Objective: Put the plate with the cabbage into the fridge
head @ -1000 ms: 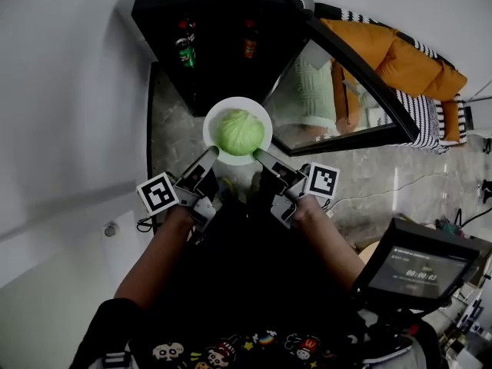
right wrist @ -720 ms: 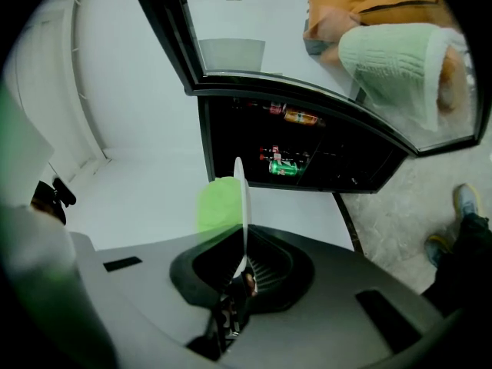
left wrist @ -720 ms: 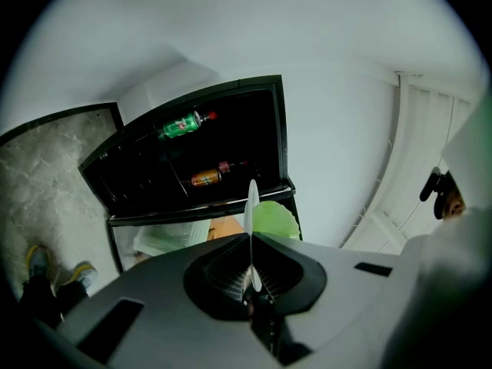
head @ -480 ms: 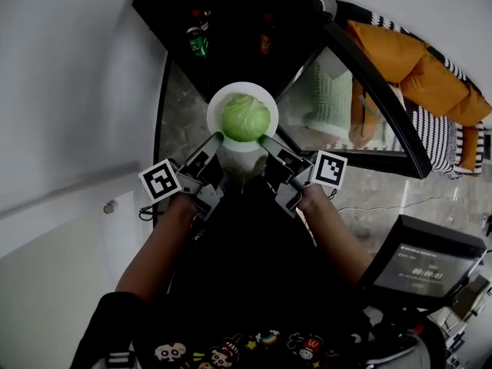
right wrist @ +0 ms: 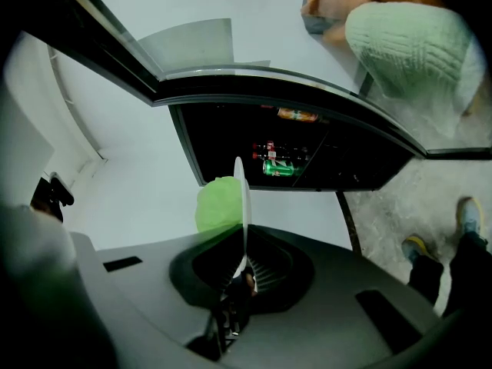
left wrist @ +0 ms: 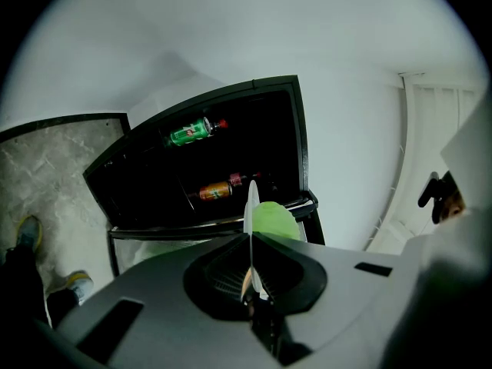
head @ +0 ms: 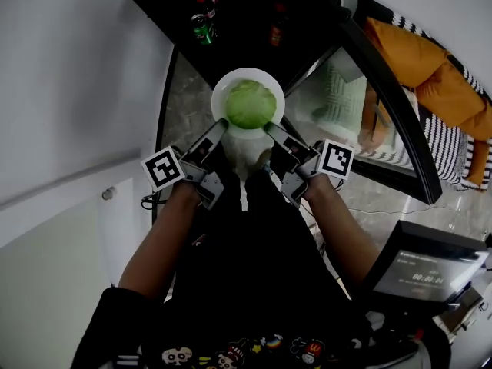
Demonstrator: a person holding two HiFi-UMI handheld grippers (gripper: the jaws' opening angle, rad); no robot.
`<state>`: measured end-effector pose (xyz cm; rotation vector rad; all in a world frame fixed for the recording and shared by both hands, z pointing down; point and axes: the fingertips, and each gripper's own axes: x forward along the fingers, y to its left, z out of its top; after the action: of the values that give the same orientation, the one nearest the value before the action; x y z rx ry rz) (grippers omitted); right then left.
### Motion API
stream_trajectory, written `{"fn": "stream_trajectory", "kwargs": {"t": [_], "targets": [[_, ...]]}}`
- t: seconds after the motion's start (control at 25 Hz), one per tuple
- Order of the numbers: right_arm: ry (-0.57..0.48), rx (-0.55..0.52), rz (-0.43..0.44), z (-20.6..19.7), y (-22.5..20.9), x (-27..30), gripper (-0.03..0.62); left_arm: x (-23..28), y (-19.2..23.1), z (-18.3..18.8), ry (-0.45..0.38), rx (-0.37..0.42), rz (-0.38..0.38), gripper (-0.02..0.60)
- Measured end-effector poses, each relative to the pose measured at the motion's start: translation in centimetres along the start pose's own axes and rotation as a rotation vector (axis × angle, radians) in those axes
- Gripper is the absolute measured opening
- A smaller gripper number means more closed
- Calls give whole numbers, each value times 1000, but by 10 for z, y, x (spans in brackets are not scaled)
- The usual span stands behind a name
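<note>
Left gripper (head: 218, 127) and right gripper (head: 271, 129) each clamped on the plate (head: 221, 91) rim, one per side, likely to keep it level under the cabbage (head: 250, 104). Plate sits just ahead of both tools, short of the open fridge (head: 246, 21); not yet shelved.

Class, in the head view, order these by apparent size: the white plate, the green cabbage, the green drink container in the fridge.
Largest: round white plate.
Next: round green cabbage, resting on it.
Smallest: green drink container, though it sits farther from the camera.
</note>
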<state>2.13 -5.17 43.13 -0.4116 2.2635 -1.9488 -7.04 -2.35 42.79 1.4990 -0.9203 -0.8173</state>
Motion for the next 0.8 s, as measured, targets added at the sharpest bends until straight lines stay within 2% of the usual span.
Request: {"fn": "stream_trajectory", "kwargs": {"t": [0.4, 0.6, 0.8], "targets": [[-46, 29, -4, 4, -1, 1, 20, 6, -2, 5, 43, -6, 37, 12], [-87, 24, 17, 3, 1, -2, 20, 8, -8, 5, 77, 32, 26, 12], [-104, 24, 22, 1, 1, -4, 20, 8, -9, 2, 85, 26, 21, 12]]}}
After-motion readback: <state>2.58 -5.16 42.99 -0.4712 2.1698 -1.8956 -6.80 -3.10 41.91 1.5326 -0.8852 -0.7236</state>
